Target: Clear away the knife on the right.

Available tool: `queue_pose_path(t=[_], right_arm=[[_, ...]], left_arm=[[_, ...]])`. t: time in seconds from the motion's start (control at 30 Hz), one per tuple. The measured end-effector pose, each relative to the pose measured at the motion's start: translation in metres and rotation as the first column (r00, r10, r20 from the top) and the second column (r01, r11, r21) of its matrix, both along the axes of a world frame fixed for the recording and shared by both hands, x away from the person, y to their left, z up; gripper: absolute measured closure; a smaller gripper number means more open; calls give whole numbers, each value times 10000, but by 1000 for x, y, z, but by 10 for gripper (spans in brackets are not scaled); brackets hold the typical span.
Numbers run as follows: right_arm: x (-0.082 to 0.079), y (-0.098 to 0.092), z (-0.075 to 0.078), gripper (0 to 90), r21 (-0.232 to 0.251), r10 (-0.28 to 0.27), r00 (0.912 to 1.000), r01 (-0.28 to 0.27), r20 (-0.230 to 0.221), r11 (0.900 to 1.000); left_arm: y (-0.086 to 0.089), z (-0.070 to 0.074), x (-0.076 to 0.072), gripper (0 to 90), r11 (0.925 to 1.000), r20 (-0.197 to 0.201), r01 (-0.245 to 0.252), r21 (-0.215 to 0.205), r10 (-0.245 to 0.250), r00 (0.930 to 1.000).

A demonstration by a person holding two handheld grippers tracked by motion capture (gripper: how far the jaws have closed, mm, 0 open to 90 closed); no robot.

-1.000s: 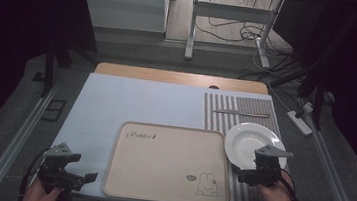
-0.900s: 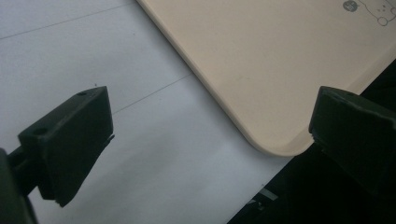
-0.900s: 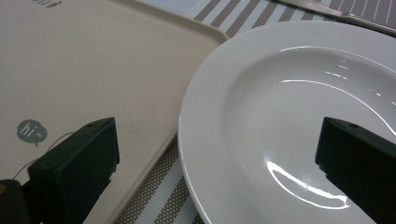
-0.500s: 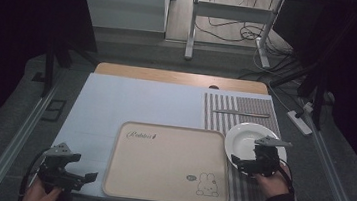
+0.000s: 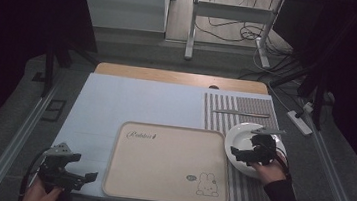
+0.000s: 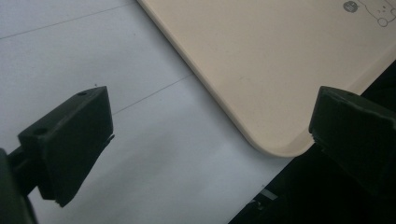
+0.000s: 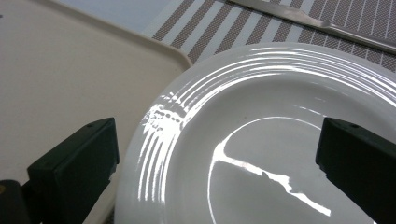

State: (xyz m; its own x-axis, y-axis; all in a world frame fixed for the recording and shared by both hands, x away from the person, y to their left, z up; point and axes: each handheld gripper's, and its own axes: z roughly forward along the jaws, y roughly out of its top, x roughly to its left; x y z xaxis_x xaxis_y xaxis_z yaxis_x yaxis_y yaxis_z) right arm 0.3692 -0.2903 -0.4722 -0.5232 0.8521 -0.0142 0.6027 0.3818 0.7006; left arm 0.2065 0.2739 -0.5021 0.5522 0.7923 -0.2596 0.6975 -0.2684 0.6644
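Your right gripper [image 5: 242, 152] has moved over the white plate [image 5: 243, 137] on the striped mat [image 5: 224, 120], jaws wide apart, while your left gripper [image 5: 77, 176] waits wide apart beside the tan tray [image 5: 167, 162].

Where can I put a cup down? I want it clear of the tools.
Free: the pale blue mat behind the tray, and the tray itself. Crowded: the striped mat, holding the plate, knife and right tool.
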Motion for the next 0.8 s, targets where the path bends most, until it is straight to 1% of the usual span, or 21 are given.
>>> queue_pose_path(t=[0.03, 0.07, 0.13, 0.23, 0.27, 0.37, 0.43, 0.47, 0.53, 0.57, 0.63, 0.67, 0.7, 0.77, 0.8], right_arm=[[5, 0, 0, 2, -28, -16, 10000, 16, -80, 10000], [5, 0, 0, 2, -28, -16, 10000, 16, -80, 10000], [12, 0, 0, 1, -88, -22, 9999, 21, -137, 10000], [17, 1, 1, 0, -155, 10, 9998, -13, -208, 9999], [22, 2, 2, 0, -210, 43, 9997, -49, -252, 9998], [31, 2, 3, 0, -201, 24, 9996, -30, -269, 9998], [34, 2, 3, 0, -184, 24, 9997, -29, -254, 9998], [39, 3, 4, 0, -201, -4, 9998, -1, -218, 9998], [42, 4, 4, 0, -241, -7, 9997, 1, -225, 9997], [47, 4, 4, 0, -280, -54, 9998, 49, -184, 9996], [50, 4, 3, 0, -302, -68, 9998, 61, -209, 9995], [56, 4, 1, 0, -334, -119, 9996, 110, -259, 9994], [56, 4, 1, 0, -334, -119, 9996, 110, -259, 9994], [65, 4, -1, 0, -338, -173, 9993, 162, -321, 9993], [65, 4, -1, 0, -338, -173, 9993, 162, -321, 9993]], left_arm=[[0, 0, 0, 8, 10000, -1, -2, -1, 2, 10000], [0, 0, 0, 8, 10000, -1, -2, -1, 2, 10000], [0, 0, 0, 8, 10000, -2, -1, -5, 1, 10000], [0, 0, 0, 8, 10000, -5, -2, -8, 2, 10000], [0, 0, 0, 8, 10000, -6, -6, -13, 6, 10000], [0, 0, 0, 8, 10000, -3, -1, -10, 1, 10000], [0, 0, 0, 8, 10000, -5, -3, -16, 3, 10000], [0, 0, 0, 8, 10000, -5, -5, -19, 5, 10000], [0, 0, 0, 8, 10000, -4, -2, -14, 2, 10000], [0, 0, 0, 8, 10000, -4, 1, -10, -1, 10000], [0, 0, 0, 8, 10000, -3, -1, -13, 1, 10000], [0, 0, 1, 8, 10000, -3, -2, -18, 2, 10000], [0, 0, 1, 8, 10000, -1, 1, -18, -1, 10000], [0, 0, 1, 8, 10000, 0, 1, -25, -1, 10000], [0, 0, 1, 8, 10000, -1, -2, -26, 2, 10000]])
